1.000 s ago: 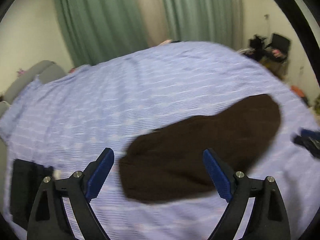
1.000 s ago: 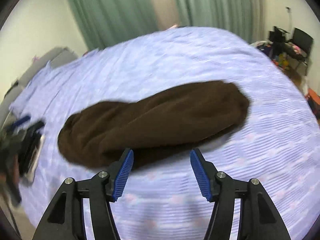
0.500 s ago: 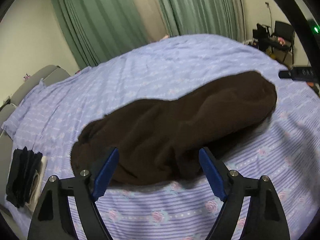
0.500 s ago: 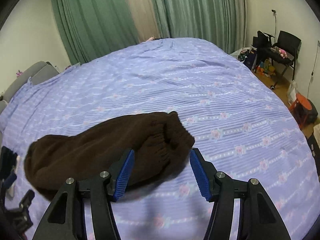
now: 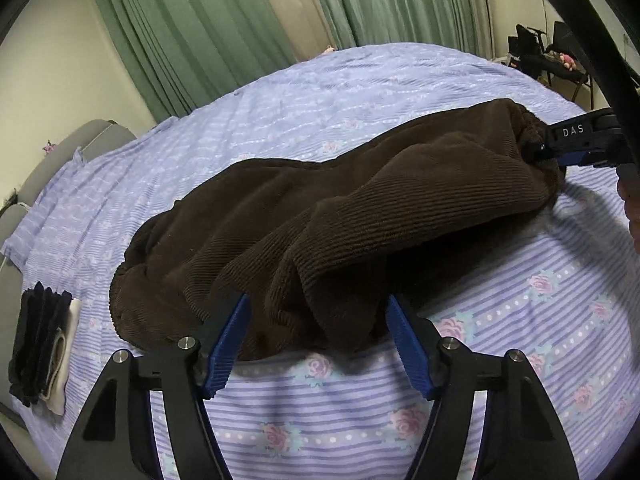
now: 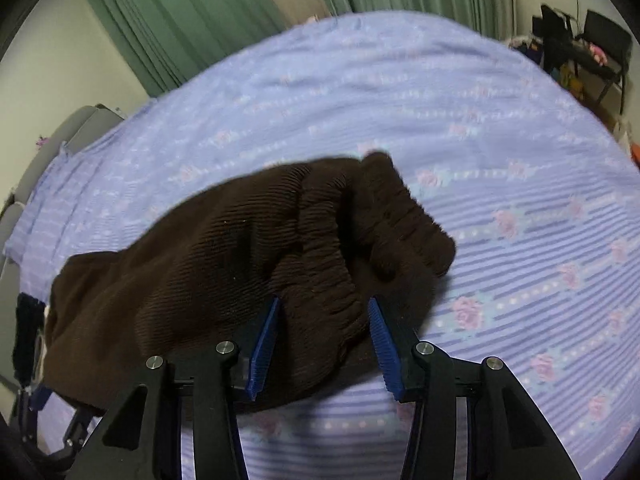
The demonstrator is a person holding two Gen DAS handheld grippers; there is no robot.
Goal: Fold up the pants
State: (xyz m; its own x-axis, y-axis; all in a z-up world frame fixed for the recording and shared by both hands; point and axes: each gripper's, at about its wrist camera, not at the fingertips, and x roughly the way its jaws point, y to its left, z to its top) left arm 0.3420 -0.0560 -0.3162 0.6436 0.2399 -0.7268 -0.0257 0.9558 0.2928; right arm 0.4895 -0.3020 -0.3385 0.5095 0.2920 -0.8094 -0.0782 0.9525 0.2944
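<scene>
Dark brown corduroy pants (image 5: 360, 208) lie bunched lengthwise on a lilac striped bed sheet (image 5: 520, 340). My left gripper (image 5: 316, 320) straddles the near leg-end fold; its jaws are closing with the fabric between them, and the blue pads (image 5: 224, 344) stand at its sides. My right gripper (image 6: 322, 336) is down over the elastic waistband (image 6: 328, 272), its jaws closing with the gathered band between them. The left wrist view also shows the right gripper (image 5: 536, 152) at the far waist end of the pants (image 6: 200, 264).
A stack of folded dark clothes on a white cloth (image 5: 40, 344) lies at the bed's left edge. Green curtains (image 5: 192, 32) hang behind, a grey headboard (image 5: 80, 148) stands at left, and a cluttered chair (image 6: 592, 48) at far right. A hand (image 5: 632, 208) shows at the right edge.
Both grippers have come down close onto the pants and their jaws have narrowed. The right gripper slid along to the waistband end; the left now straddles the leg-end fold.
</scene>
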